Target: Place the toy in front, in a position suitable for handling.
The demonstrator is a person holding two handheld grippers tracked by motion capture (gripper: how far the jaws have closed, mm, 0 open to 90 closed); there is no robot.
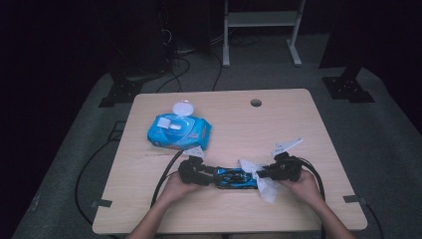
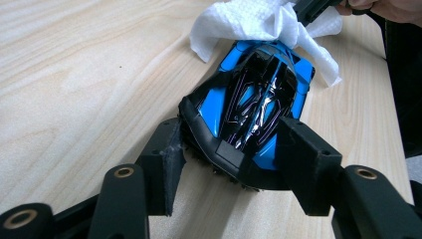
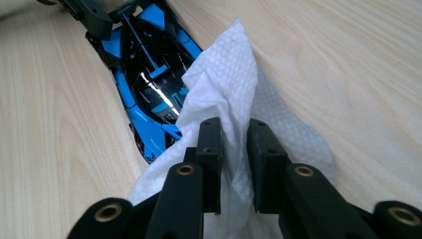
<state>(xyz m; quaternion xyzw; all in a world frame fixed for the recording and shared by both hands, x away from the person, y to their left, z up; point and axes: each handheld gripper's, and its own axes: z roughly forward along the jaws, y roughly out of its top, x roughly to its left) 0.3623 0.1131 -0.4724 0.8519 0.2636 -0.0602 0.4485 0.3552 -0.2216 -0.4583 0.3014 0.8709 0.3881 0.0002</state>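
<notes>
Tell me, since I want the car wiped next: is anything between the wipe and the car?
Nothing visible. The wipe, pinched by the right gripper, already drapes onto one end of the car. The left gripper clasps the car's other end, away from the wipe.

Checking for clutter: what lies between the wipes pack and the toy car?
Bare table in the high view; nothing sits between the wipes pack and the toy car.
</notes>
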